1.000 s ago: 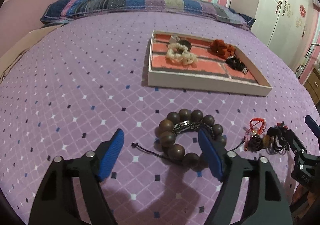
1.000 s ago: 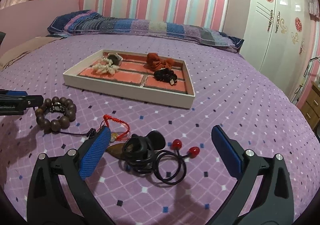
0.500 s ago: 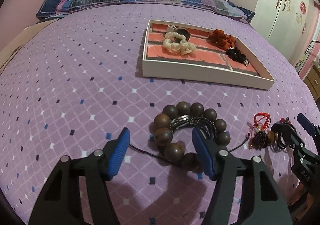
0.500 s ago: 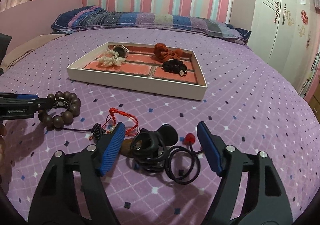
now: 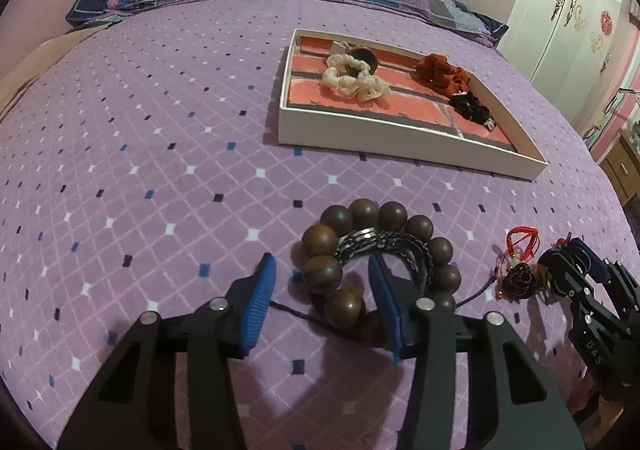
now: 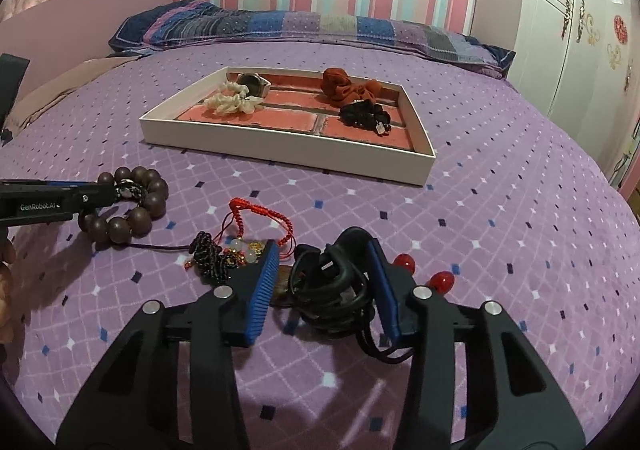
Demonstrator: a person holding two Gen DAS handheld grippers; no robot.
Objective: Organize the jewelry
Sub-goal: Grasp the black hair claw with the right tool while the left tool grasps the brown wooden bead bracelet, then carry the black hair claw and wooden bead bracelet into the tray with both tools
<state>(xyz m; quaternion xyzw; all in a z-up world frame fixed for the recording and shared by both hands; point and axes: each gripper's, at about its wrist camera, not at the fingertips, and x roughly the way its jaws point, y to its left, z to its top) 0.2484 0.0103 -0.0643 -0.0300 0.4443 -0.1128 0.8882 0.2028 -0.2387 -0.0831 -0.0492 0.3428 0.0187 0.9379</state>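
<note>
A brown wooden bead bracelet point(image 5: 340, 254) with a dark braided band point(image 5: 384, 244) inside it lies on the purple bedspread. My left gripper point(image 5: 322, 290) straddles its left side, half closed, pads not pressing the beads. My right gripper point(image 6: 324, 274) is half closed around a bundle of black hair ties point(image 6: 332, 282) with red beads point(image 6: 442, 279); I cannot tell if the pads touch it. A red cord bracelet point(image 6: 260, 218) and a dark beaded charm point(image 6: 210, 254) lie just left of it. The white tray point(image 6: 280, 148) with red lining holds a cream scrunchie point(image 6: 232, 102), watch point(image 6: 252, 82), rust scrunchie point(image 6: 344, 88) and black scrunchie point(image 6: 362, 114).
The tray point(image 5: 400, 154) sits beyond both grippers on the bed. A striped pillow point(image 6: 280, 30) lies along the far edge. A white wardrobe point(image 6: 580, 30) stands at the right. The pink headboard point(image 6: 60, 34) is at the left.
Both grippers have moved forward and down over their items and narrowed their jaws: the left around the bead bracelet's side, the right around the black hair ties.
</note>
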